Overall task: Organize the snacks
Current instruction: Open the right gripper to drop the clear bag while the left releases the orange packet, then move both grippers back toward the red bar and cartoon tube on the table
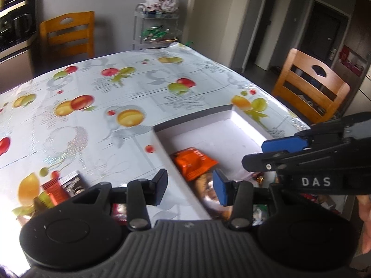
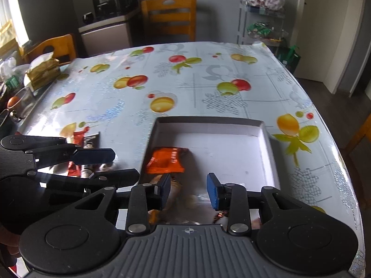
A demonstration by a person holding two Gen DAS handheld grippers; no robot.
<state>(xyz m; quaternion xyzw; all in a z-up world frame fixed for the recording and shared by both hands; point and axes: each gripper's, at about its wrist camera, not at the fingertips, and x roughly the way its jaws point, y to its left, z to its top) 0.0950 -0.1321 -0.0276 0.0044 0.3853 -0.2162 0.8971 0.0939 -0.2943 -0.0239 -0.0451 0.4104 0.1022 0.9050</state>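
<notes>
An orange snack packet (image 2: 166, 162) lies in a shallow white box (image 2: 266, 139) on the fruit-print tabletop (image 2: 185, 81). The left gripper (image 1: 190, 186) and right gripper (image 2: 189, 191) hover with jaws partly open, empty. The packet looks light, crinkly and slippery; pinching its sealed edge seems best.

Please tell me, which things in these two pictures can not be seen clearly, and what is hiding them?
- Shiny packet in the white box: right wrist view, blurred, its near part behind the right gripper.
- Snacks on the tablecloth: left wrist view, half behind the left gripper and washed out by glare.
- Orange packet: print too blurred to read.
- Bags on the wire rack: too small to identify.
</notes>
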